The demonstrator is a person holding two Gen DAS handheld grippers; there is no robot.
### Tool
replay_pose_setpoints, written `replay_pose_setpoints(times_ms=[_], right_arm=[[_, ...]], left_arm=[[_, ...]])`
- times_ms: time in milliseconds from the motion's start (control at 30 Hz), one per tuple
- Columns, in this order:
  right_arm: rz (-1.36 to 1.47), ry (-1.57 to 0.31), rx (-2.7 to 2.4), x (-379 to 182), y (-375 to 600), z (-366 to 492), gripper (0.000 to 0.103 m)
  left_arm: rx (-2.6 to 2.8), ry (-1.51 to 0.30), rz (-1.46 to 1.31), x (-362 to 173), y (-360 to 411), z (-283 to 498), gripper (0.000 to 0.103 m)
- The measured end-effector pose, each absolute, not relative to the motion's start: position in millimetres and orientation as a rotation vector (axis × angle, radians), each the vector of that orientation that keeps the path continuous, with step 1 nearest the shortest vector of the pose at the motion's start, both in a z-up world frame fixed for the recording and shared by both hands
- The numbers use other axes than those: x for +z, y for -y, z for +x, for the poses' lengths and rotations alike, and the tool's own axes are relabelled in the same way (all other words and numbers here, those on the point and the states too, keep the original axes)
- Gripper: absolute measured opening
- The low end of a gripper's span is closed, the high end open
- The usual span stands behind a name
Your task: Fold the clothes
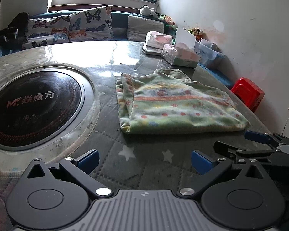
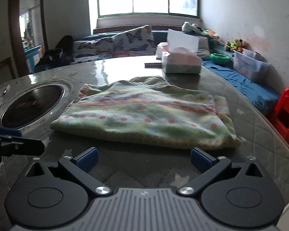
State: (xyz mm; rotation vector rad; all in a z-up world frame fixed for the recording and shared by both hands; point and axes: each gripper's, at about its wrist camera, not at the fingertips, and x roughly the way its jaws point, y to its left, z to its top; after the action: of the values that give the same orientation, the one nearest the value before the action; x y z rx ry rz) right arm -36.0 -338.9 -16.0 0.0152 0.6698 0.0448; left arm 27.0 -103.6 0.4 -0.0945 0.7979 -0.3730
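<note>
Left wrist view: the left gripper (image 1: pixel 144 160) is spread, nothing between its fingers. The folded garment (image 1: pixel 175 104) is seen ahead, slightly right, on the table (image 1: pixel 109 100); an inset cooktop (image 1: pixel 34 107) lies ahead-left, tissue packs (image 1: pixel 180 54) beyond the garment, the right gripper (image 1: pixel 260 144) just right.

Right wrist view: the right gripper is spread and empty; the garment lies directly ahead, unobstructed.

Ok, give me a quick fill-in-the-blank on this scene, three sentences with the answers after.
1. The green patterned garment lies ____ on the table.
2. Both the left gripper and the right gripper are ____, holding nothing.
3. The stool beside the table is ____ in colour.

Missing words: folded; open; red
</note>
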Motion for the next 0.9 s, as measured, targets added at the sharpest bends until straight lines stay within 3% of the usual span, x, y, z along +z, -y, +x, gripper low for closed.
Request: replay_pose_setpoints(times_ms=[900], right_arm=[[0.033,-0.688,-0.003,-22.6,328.0,-56.3,0.103]], left_arm=[[-0.345,-0.813,-0.096,-8.3,107.3,-2.7,0.103]])
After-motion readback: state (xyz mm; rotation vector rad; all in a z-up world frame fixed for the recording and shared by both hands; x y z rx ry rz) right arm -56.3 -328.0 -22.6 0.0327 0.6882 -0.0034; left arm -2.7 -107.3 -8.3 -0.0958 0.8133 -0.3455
